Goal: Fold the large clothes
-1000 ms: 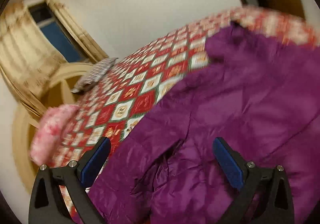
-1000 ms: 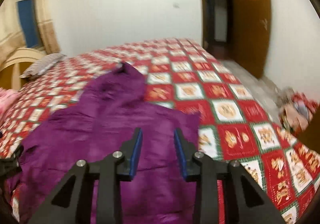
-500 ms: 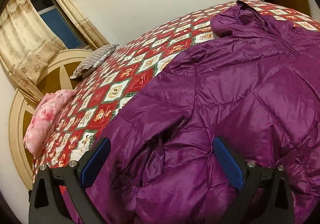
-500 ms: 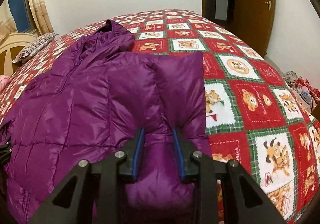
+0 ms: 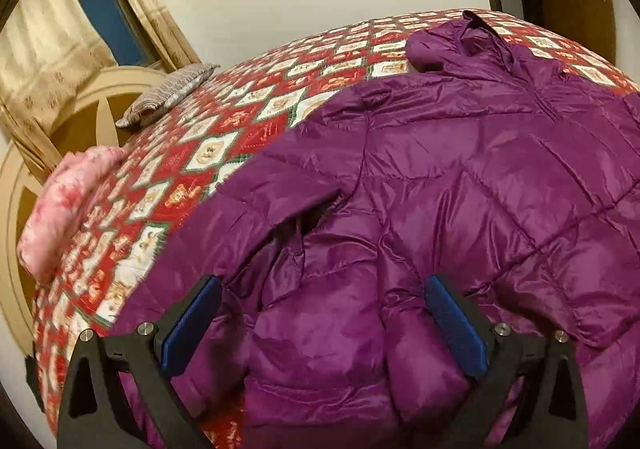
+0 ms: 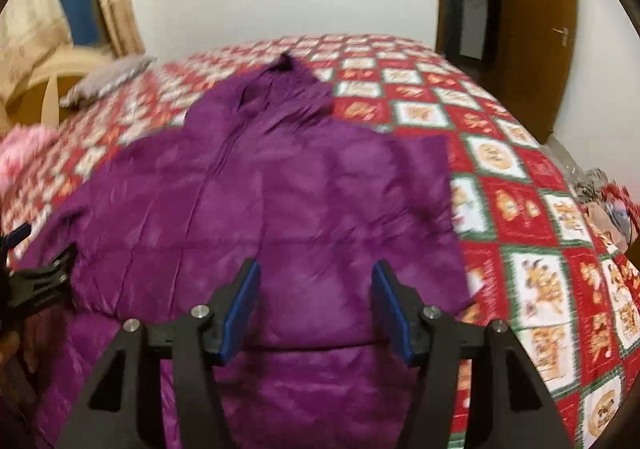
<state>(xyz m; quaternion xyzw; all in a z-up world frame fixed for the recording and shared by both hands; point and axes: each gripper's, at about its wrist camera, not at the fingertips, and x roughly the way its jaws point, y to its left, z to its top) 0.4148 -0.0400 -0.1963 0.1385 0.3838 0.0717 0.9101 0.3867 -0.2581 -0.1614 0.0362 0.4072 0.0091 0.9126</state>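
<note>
A large purple puffer jacket point(image 5: 460, 177) lies spread on the bed, hood point(image 5: 460, 45) at the far end. In the right wrist view the jacket point(image 6: 280, 189) fills the middle, its right sleeve folded in over the body. My left gripper point(image 5: 320, 313) is open and empty, just above the jacket's rumpled left sleeve near the hem. My right gripper point(image 6: 316, 297) is open and empty above the lower right part of the jacket. The left gripper also shows at the left edge of the right wrist view point(image 6: 36, 277).
The bed has a red, white and green patterned cover point(image 6: 520, 177). A striped pillow point(image 5: 168, 95) and a pink bundle point(image 5: 64, 205) lie by the wooden headboard point(image 5: 16, 249). A brown door point(image 6: 536, 17) stands at the right, with clutter point(image 6: 604, 197) on the floor below it.
My right gripper has opened and let go of the folded sleeve, and it has drawn back. The left gripper stays open and has shifted slightly over the left sleeve.
</note>
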